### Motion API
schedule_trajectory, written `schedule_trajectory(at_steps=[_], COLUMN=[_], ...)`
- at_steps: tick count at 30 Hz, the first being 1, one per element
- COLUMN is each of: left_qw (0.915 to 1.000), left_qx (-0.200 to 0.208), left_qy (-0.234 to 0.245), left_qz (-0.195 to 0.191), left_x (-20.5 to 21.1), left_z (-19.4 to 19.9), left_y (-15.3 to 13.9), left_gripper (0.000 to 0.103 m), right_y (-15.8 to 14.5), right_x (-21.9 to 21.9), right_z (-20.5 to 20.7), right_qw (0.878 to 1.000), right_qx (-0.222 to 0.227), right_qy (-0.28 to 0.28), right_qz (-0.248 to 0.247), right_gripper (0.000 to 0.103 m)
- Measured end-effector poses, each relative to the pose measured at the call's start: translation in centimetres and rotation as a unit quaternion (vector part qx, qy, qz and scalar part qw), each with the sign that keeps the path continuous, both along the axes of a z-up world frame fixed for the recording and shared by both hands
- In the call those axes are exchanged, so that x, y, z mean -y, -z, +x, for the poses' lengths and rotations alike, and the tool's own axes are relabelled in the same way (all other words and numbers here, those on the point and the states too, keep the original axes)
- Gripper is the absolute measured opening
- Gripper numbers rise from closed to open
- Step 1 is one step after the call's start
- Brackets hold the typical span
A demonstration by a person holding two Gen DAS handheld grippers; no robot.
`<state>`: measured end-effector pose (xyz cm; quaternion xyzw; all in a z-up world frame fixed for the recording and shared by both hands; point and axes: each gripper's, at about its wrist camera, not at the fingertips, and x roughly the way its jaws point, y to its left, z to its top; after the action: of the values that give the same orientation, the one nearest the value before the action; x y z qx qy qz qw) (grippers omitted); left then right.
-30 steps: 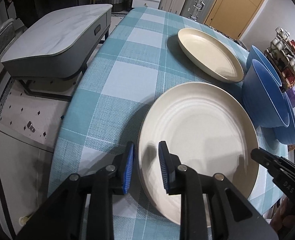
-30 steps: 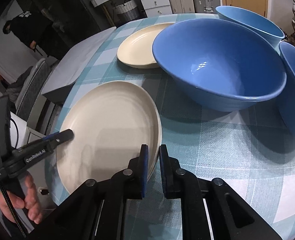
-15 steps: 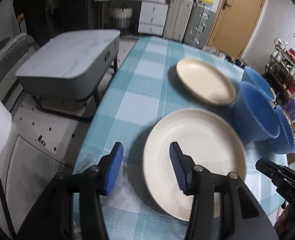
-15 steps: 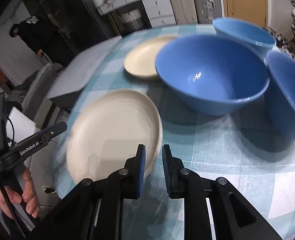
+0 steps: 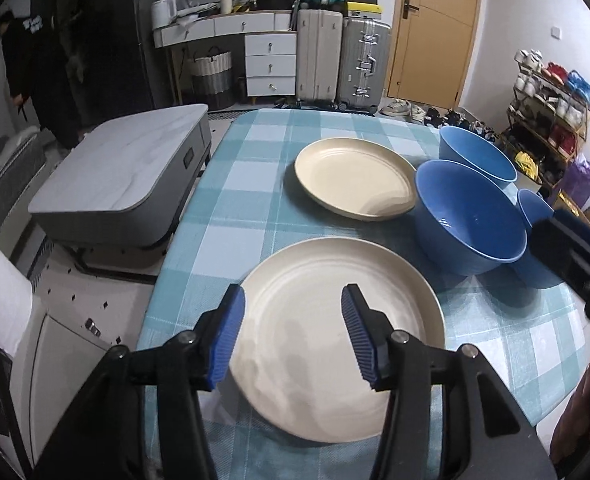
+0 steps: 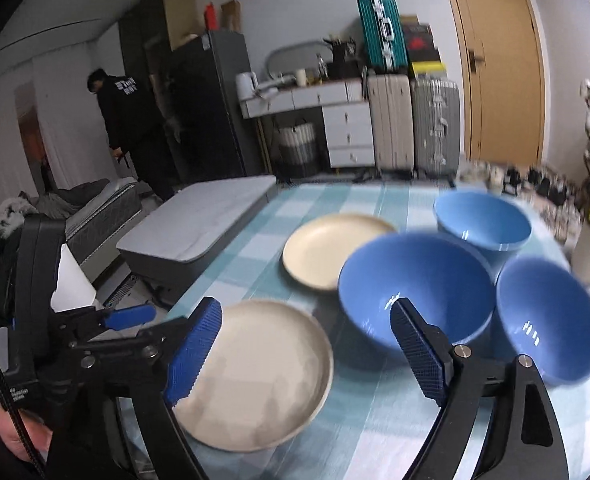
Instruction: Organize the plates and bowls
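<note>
A large cream plate (image 5: 335,344) (image 6: 255,372) lies flat near the table's front edge. Above it my left gripper (image 5: 293,296) hovers with its jaws opening and nothing between the pads. My right gripper (image 6: 306,308) is lifted over the gap between that plate and the middle blue bowl (image 6: 415,284) (image 5: 471,220); its jaws are opening wide and hold nothing. A second cream plate (image 5: 355,176) (image 6: 331,248) sits farther back. Two more blue bowls stand at the far right (image 6: 481,220) and the near right (image 6: 547,316).
The checked teal tablecloth (image 5: 235,200) ends in a rounded edge on the left, with a low grey marble-topped table (image 5: 115,176) beside it. Suitcases (image 5: 343,64), a white drawer unit and a shoe rack (image 5: 551,120) stand behind. A person in black (image 6: 131,120) stands at the far left.
Both grippers have lifted up and back off the near plate's rim. Their jaws went from almost shut to well apart, the right one very quickly. The plate stays flat on the table.
</note>
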<state>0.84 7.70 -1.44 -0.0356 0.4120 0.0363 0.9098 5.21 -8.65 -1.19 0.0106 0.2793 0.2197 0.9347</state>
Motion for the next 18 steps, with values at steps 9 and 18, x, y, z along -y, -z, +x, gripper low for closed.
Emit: schedule_trajectory(at_steps=[9,18], left_qw=[0.9996,0.9976], left_qx=[0.019,0.053], left_qy=[0.004,0.007], left_qz=[0.022,0.044], left_x=[1.1,1.5], left_z=[0.9,1.5], left_y=[-0.9,-2.1], left_gripper=[0.059,0.083], right_y=[-1.6,-0.6], right_x=[0.8,0.8], right_z=[1.2,3.0], right_qw=[0.999,0.999], right_qx=[0.003,-0.028], right_qy=[-0.021,-0.018], right_qz=[0.038,0.039], right_gripper=[0.101,0.101])
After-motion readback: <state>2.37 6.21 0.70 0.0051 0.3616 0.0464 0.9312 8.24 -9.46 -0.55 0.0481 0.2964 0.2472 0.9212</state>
